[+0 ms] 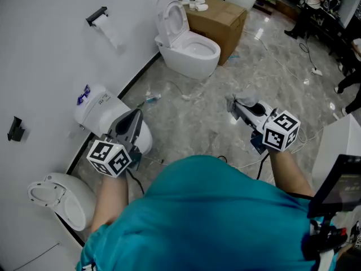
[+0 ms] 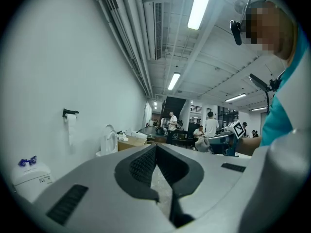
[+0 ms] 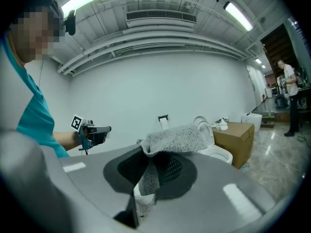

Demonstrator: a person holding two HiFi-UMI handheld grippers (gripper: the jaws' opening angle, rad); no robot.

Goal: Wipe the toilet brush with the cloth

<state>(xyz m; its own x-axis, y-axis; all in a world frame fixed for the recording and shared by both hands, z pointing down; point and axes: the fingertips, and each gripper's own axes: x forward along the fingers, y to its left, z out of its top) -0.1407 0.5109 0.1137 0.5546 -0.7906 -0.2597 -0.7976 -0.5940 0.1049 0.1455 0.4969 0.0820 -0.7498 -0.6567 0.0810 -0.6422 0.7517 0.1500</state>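
Note:
My right gripper [image 1: 236, 107] is shut on a grey knitted cloth [image 1: 232, 100], held over the marble floor in the head view. In the right gripper view the cloth [image 3: 176, 138] bunches over the jaw tips and a strip of it hangs down between the right gripper's [image 3: 151, 155] closed pads. My left gripper [image 1: 135, 114] is shut with nothing in it, just in front of a white toilet tank [image 1: 100, 109]. The left gripper view shows the left gripper [image 2: 156, 150] with its jaws pressed together. I cannot pick out a toilet brush in any view.
A white toilet [image 1: 189, 45] with its lid up stands by the wall, next to a cardboard box [image 1: 219, 14]. Another toilet [image 1: 57, 201] is at lower left. A paper holder [image 1: 97, 16] is on the wall. A small object [image 1: 151, 98] and cables [image 1: 282, 66] lie on the floor.

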